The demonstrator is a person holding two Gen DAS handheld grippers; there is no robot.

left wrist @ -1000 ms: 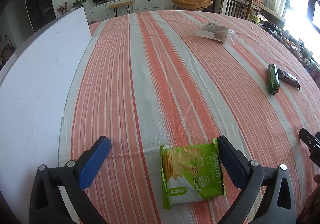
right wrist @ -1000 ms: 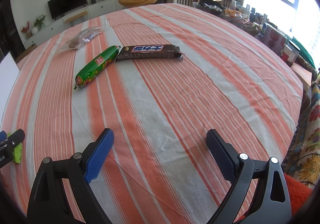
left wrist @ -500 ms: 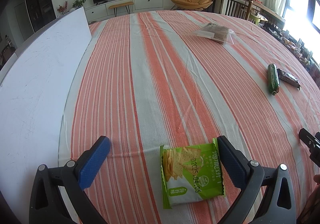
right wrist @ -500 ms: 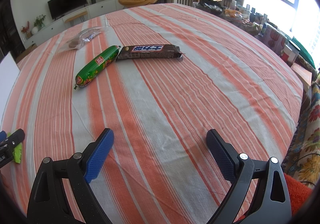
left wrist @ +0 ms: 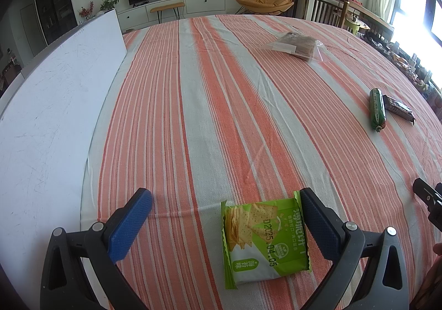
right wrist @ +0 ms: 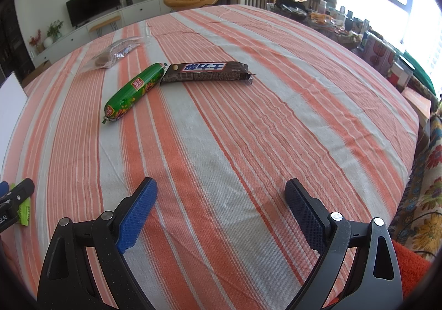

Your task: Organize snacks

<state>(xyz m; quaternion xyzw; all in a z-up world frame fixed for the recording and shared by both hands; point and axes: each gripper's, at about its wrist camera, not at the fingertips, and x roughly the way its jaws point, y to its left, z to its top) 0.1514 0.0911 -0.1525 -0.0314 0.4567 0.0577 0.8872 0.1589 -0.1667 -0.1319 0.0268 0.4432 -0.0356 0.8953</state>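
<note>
The left gripper [left wrist: 225, 200], jaws spread, has a green cracker packet [left wrist: 263, 238] by its right finger, while the right gripper [right wrist: 221, 192] is spread over bare striped tablecloth [right wrist: 248, 127].

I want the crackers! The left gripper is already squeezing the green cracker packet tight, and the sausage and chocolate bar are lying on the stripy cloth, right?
Not quite. In the left wrist view the left gripper is open; the green cracker packet lies between its fingers, unsqueezed. The sausage and chocolate bar do lie on the stripy cloth.
</note>
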